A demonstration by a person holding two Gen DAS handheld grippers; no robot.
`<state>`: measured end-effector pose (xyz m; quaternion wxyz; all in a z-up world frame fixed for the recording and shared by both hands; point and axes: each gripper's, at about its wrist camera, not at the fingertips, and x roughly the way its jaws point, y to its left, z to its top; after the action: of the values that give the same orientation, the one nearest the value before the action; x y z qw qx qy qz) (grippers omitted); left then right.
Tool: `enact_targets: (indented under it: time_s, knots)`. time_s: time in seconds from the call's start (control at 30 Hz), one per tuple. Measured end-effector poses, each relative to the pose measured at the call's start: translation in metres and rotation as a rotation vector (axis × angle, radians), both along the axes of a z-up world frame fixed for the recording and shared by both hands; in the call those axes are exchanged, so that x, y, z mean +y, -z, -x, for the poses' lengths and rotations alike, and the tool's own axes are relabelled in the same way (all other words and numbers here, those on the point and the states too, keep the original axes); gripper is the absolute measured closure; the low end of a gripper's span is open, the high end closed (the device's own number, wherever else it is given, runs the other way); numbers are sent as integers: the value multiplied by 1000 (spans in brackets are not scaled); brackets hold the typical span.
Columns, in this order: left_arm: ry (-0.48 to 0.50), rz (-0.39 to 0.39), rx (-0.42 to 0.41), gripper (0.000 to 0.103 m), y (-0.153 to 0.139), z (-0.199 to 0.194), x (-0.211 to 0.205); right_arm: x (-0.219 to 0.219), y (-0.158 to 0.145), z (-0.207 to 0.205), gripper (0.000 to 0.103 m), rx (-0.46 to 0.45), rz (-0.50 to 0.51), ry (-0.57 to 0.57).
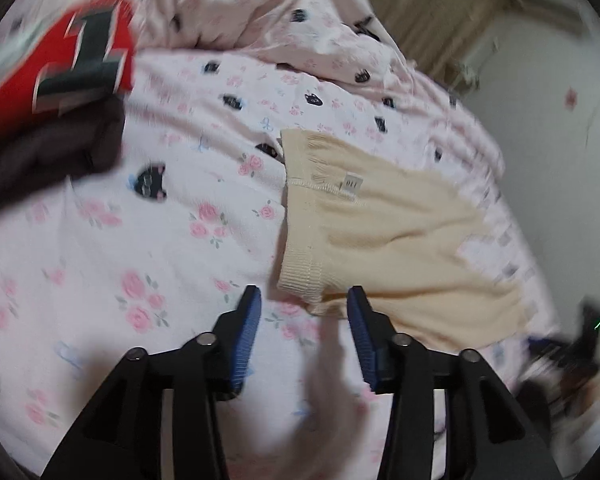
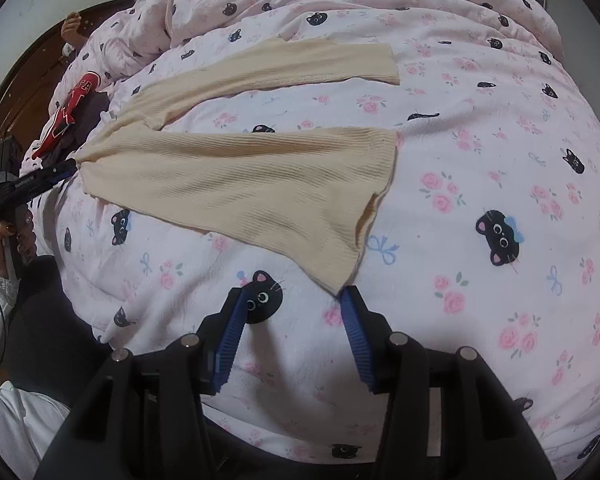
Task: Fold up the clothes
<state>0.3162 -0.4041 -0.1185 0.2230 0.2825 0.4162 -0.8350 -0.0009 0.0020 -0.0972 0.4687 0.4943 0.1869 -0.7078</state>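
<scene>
Your left gripper (image 1: 302,300) and right gripper (image 2: 290,300) hover half-open, fingers empty, the beige ribbed leggings (image 2: 236,176) lying flat just ahead on the cat-print duvet (image 2: 480,152).

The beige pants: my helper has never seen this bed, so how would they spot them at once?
Start at the pink quilt printed with roses and black cats. The beige pants lie flat across it, legs spread. They are the only plain ribbed garment there, unlike the red jersey crumpled on the dark clothes.
</scene>
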Motion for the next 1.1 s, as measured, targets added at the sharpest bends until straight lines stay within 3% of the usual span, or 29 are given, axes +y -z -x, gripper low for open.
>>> enact_targets:
  time_s: [0.17,0.23,0.37,0.53,0.6,0.63,0.67,0.73,1.0,1.1]
  knots:
    - [-111,-309,196,62,20,-21,-18,0,0,0,53,0,-5,0]
    - [-126,-343,199,63,22,-20,-17,0,1,1,53,-3,-4,2]
    - [-146,-308,133,63,18,-12,-11,0,2,2,53,-8,5,8]
    - [-200,-295,126,63,21,-5,-14,0,3,1,53,-14,10,10]
    - [-204,-295,129,73,21,-3,-14,2,3,1,53,-16,14,13]
    - [-201,-302,125,88,21,-1,-14,3,2,1,53,-10,15,17]
    - [-199,-314,125,92,23,-1,-14,5,1,1,53,-1,14,21]
    - [-208,-328,138,97,24,-2,-13,8,-3,-2,53,62,-1,26]
    - [-228,-335,181,97,17,-8,-10,2,-14,-24,53,293,-34,-82]
    - [-230,-336,182,97,14,-7,-12,-13,-10,-41,57,453,-97,-158]
